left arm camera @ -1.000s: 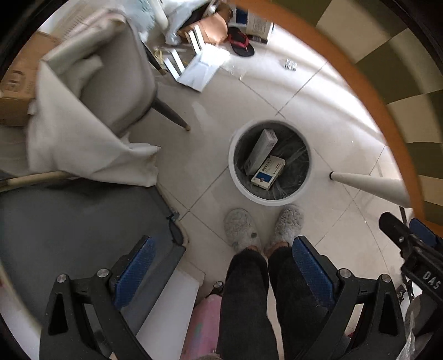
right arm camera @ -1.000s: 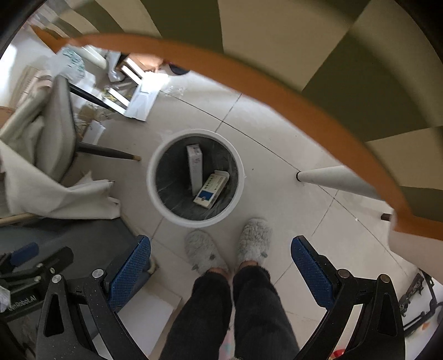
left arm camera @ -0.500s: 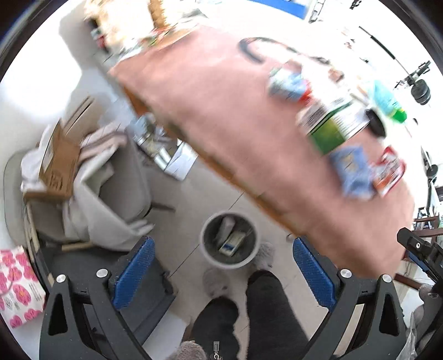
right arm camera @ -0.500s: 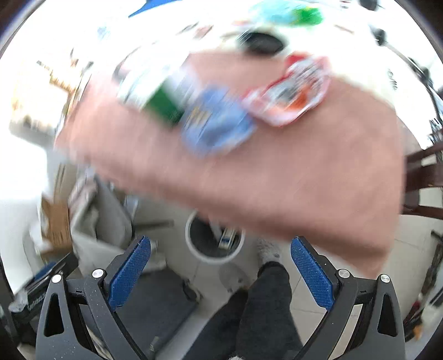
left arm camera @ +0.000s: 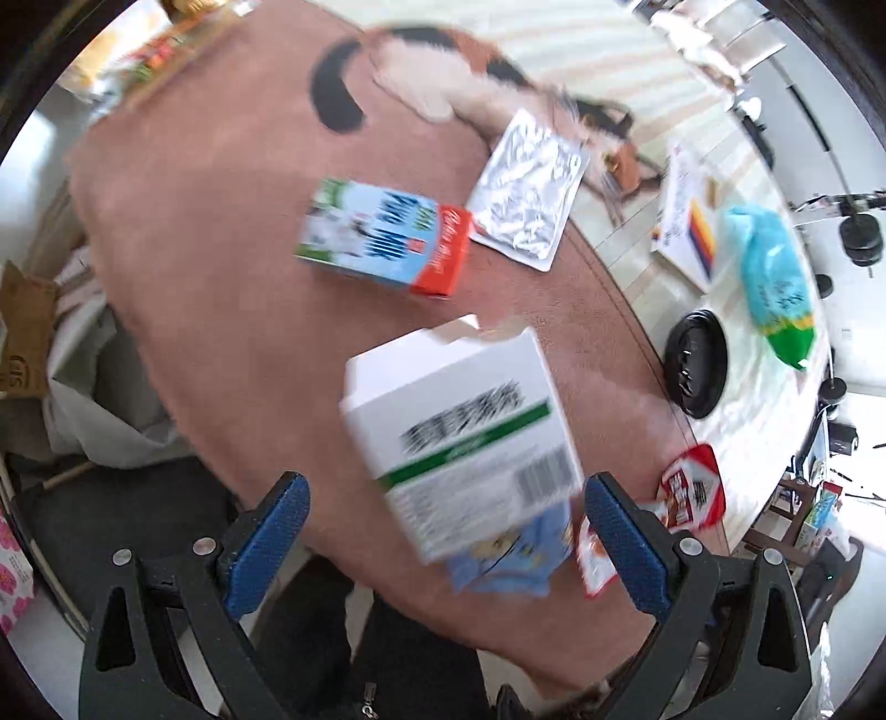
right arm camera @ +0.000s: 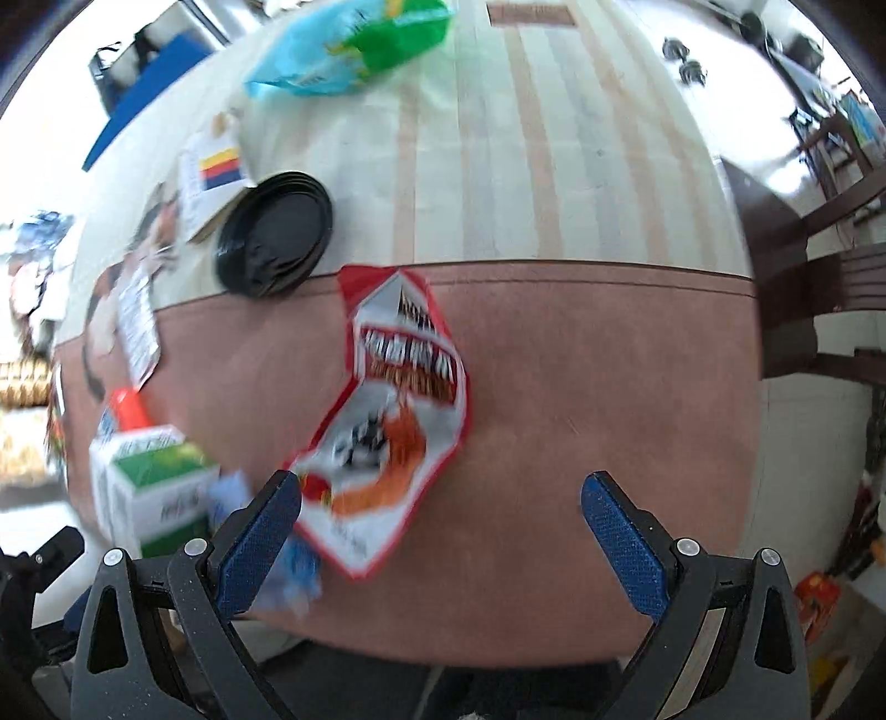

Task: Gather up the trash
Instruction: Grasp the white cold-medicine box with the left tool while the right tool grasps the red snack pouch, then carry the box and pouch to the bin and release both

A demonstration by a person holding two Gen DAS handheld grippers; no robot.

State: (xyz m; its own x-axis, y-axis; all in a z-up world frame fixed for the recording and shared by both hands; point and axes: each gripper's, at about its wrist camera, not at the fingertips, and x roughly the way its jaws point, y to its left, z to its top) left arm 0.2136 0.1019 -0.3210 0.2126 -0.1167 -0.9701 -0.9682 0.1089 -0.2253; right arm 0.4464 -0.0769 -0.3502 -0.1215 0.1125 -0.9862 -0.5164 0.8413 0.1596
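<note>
My left gripper (left arm camera: 443, 543) is open and empty, hovering over a white carton with a green stripe (left arm camera: 465, 437) that stands on the brown table mat (left arm camera: 221, 249). A blue wrapper (left arm camera: 509, 559) lies under the carton. A blue milk carton (left arm camera: 387, 238) and a silver foil pouch (left arm camera: 526, 188) lie farther off. My right gripper (right arm camera: 443, 543) is open and empty above a red and white snack bag (right arm camera: 393, 410), which lies just ahead of its left finger. The white carton (right arm camera: 155, 487) also shows at the left of the right wrist view.
A black lid (right arm camera: 274, 232), a blue-green bag (right arm camera: 349, 44) and a white box with colour stripes (right arm camera: 213, 177) lie on the striped cloth. A calico cat (left arm camera: 470, 72) lies at the far side. Dark wooden chairs (right arm camera: 819, 277) stand at the right.
Both grippers have swung up from the floor bin to the table top. The bin and my feet are out of view; the trash on the table now fills both views.
</note>
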